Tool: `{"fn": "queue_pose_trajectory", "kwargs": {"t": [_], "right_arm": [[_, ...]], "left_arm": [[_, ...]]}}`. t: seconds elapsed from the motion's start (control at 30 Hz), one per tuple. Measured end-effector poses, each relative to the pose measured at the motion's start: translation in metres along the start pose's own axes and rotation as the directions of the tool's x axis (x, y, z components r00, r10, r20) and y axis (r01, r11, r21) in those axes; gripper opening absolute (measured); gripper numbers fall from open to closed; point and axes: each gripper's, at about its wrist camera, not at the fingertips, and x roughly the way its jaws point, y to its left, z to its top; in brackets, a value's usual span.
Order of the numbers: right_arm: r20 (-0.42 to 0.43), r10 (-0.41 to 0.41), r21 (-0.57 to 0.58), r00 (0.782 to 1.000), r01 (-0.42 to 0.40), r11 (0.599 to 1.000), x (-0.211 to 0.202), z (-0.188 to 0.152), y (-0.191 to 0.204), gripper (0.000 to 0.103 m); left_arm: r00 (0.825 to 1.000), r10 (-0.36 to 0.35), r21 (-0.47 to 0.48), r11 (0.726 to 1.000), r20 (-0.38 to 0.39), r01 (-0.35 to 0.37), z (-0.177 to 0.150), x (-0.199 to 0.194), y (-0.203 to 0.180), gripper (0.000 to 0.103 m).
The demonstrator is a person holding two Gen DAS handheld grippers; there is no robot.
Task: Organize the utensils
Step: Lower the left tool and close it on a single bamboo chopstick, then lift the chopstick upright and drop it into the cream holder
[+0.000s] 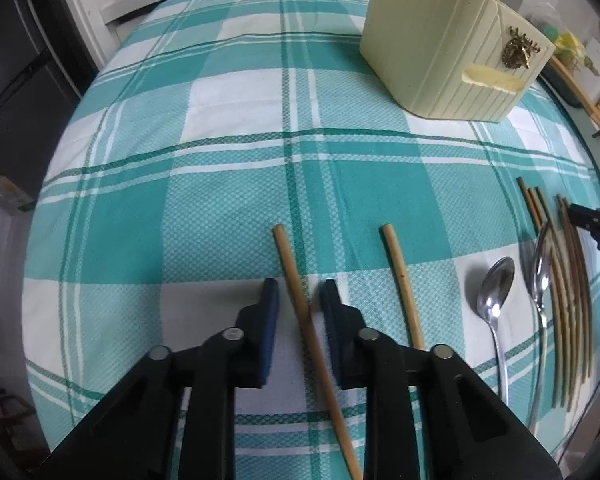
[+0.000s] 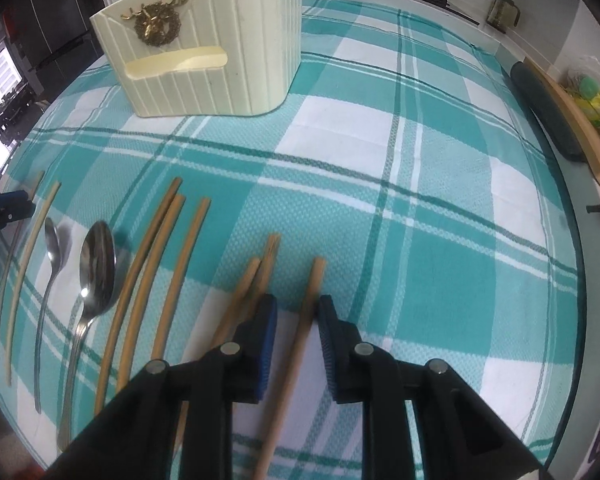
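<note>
We judge the sorting barely begun: every utensil we can see lies flat on the checked tabletop, and whether anything sits inside the cream holder at the far side we cannot tell. Our left tongs stand apart, straddling one chopstick without clamping it; a second chopstick lies just beside. Our right tongs are likewise apart around another chopstick. Two spoons and the remaining sticks lie in a row between, all left to gather.
</note>
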Motion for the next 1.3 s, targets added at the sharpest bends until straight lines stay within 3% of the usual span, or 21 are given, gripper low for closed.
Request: {"fn": "queue_pose_trajectory", "kwargs": {"t": [0.03, 0.23, 0.37, 0.5, 0.7, 0.9, 1.0, 1.13, 1.3], "right_arm": [[0.008, -0.008, 0.007, 1.0, 0.008, 1.0, 0.002, 0.004, -0.001, 0.009], [0.072, 0.036, 0.073, 0.997, -0.041, 0.997, -0.003, 0.011, -0.01, 0.007], [0.177, 0.074, 0.095, 0.981, -0.092, 0.991, -0.043, 0.005, -0.011, 0.007], [0.288, 0.114, 0.081, 0.951, -0.143, 0.986, -0.1, -0.002, -0.008, 0.007], [0.438, 0.138, 0.035, 0.888, -0.171, 0.985, -0.182, -0.016, 0.002, 0.007], [0.571, 0.115, 0.007, 0.813, -0.144, 0.989, -0.232, -0.019, 0.016, 0.007], [0.627, 0.103, 0.006, 0.772, -0.137, 0.991, -0.248, -0.007, 0.022, 0.007], [0.695, 0.088, 0.01, 0.714, -0.133, 0.991, -0.266, 0.029, 0.026, 0.007], [0.764, 0.055, 0.002, 0.643, -0.087, 0.996, -0.279, 0.091, 0.028, 0.007]], "left_arm": [[1.0, -0.012, -0.004, 1.0, 0.0, 0.012, 0.0, 0.0, -0.001, 0.008], [0.997, -0.043, -0.054, 0.997, 0.063, 0.046, -0.005, -0.018, 0.002, 0.004], [0.984, -0.066, -0.062, 0.995, 0.165, 0.077, -0.01, -0.066, 0.001, 0.004], [0.957, -0.101, -0.039, 0.993, 0.272, 0.116, -0.015, -0.122, -0.002, 0.004], [0.9, -0.147, 0.011, 0.988, 0.41, 0.157, -0.022, -0.194, -0.01, 0.004], [0.845, -0.185, 0.041, 0.981, 0.502, 0.19, -0.008, -0.237, -0.023, 0.004], [0.822, -0.197, 0.05, 0.978, 0.534, 0.202, 0.018, -0.252, -0.03, 0.004], [0.779, -0.206, 0.052, 0.974, 0.592, 0.219, 0.062, -0.276, -0.038, 0.004], [0.726, -0.15, 0.017, 0.982, 0.671, 0.187, 0.125, -0.281, -0.052, 0.004]]}}
